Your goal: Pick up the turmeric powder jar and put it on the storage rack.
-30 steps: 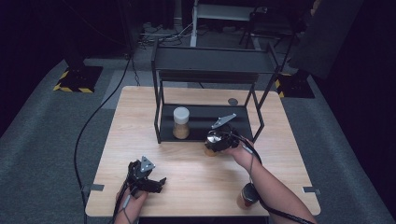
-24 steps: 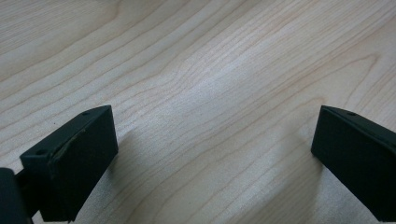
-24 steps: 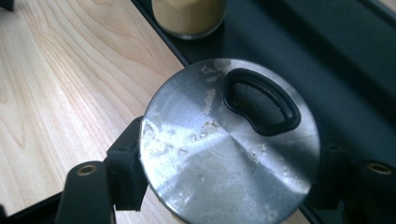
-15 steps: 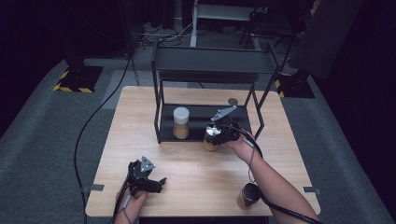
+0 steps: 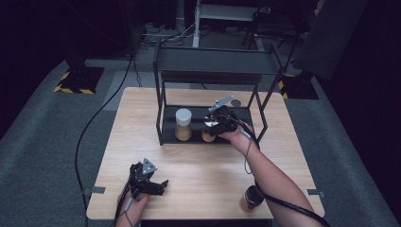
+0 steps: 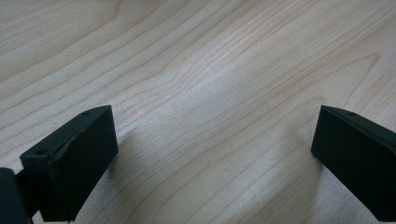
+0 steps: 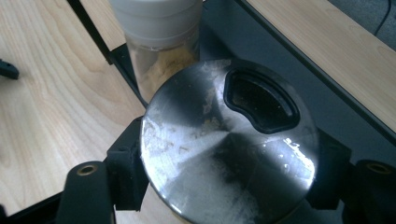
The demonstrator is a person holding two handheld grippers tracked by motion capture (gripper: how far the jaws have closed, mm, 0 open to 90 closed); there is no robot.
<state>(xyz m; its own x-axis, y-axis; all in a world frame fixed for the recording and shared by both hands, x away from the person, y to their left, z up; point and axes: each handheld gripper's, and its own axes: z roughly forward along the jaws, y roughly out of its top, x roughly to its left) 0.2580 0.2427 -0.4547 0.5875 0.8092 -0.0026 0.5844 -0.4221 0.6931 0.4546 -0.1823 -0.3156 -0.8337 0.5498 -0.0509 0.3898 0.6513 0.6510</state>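
My right gripper (image 5: 215, 124) is shut on a jar of tan powder (image 5: 208, 133) with a shiny metal lid (image 7: 229, 144) that has a dark pouring slot. It holds the jar at the front edge of the lower shelf of a black rack (image 5: 213, 61). Just left of it, a white-lidded jar (image 5: 183, 125) (image 7: 159, 32) of the same powder stands on that shelf. My left gripper (image 5: 158, 185) (image 6: 215, 154) rests low over the wooden table (image 5: 142, 123) near its front left. Its jaws are open, with bare wood between them.
A dark-lidded jar (image 5: 250, 198) stands near the table's front right edge, beside the right forearm. A small round disc (image 5: 235, 102) lies on the table behind the rack. The rack's uprights and top shelf frame the lower tier. Cables trail off the table's left side.
My right gripper has carried the metal-lidded jar up and away from the person, from the table in front of the rack to the lower shelf's front edge. The left gripper has stayed put.
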